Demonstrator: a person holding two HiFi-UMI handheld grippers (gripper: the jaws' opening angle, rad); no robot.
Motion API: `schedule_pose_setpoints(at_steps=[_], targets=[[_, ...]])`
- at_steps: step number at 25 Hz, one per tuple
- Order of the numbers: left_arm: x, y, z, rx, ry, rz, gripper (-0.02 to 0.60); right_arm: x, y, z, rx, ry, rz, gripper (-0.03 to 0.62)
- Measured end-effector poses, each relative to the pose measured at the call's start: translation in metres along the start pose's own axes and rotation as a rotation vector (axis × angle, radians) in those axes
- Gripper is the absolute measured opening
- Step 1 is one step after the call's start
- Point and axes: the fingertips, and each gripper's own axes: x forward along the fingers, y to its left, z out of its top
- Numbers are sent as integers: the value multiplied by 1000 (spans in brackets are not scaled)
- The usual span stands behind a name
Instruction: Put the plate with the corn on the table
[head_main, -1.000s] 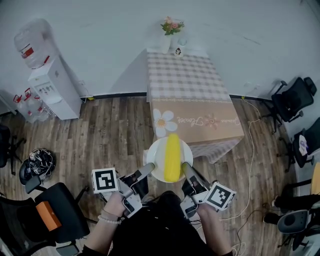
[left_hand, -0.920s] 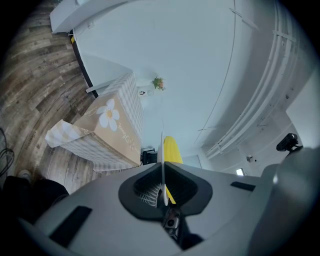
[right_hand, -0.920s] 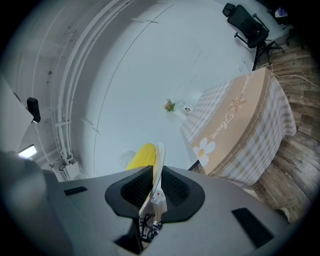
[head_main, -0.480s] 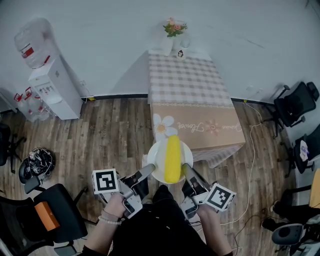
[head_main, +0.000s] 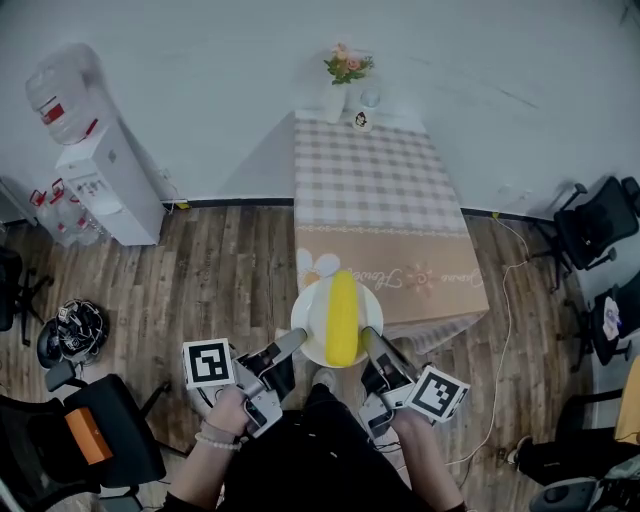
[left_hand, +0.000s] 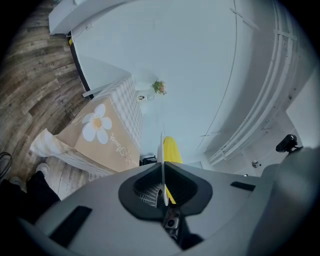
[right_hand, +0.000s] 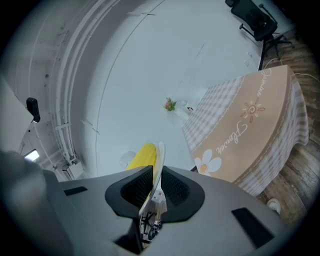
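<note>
A white plate (head_main: 308, 312) with a yellow corn cob (head_main: 341, 318) on it is held level in the air, just in front of the table's near edge. My left gripper (head_main: 293, 343) is shut on the plate's left rim and my right gripper (head_main: 367, 339) is shut on its right rim. In the left gripper view the plate (left_hand: 162, 160) shows edge-on between the pads, with the corn (left_hand: 173, 149) beyond it. In the right gripper view the plate rim (right_hand: 159, 161) is pinched in the same way beside the corn (right_hand: 142, 156). The table (head_main: 370, 185) has a checked cloth with a beige daisy-printed skirt.
A vase of flowers (head_main: 343, 72) and a small cup (head_main: 359, 120) stand at the table's far end by the wall. A water dispenser (head_main: 103, 172) is at the left. Office chairs (head_main: 592, 218) stand at the right, a black chair (head_main: 95, 435) at lower left. A cable (head_main: 502, 330) runs along the floor.
The table has drawn nearer in the head view. The plate with the corn now overlaps the table's hanging front cloth. Both grippers keep their grip on the rim.
</note>
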Motion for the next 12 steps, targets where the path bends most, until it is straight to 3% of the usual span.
schedule_pose_setpoints(at_steps=[12], targets=[[66, -9, 32, -6, -72, -7, 25, 30, -28, 69, -4, 54, 28, 74]])
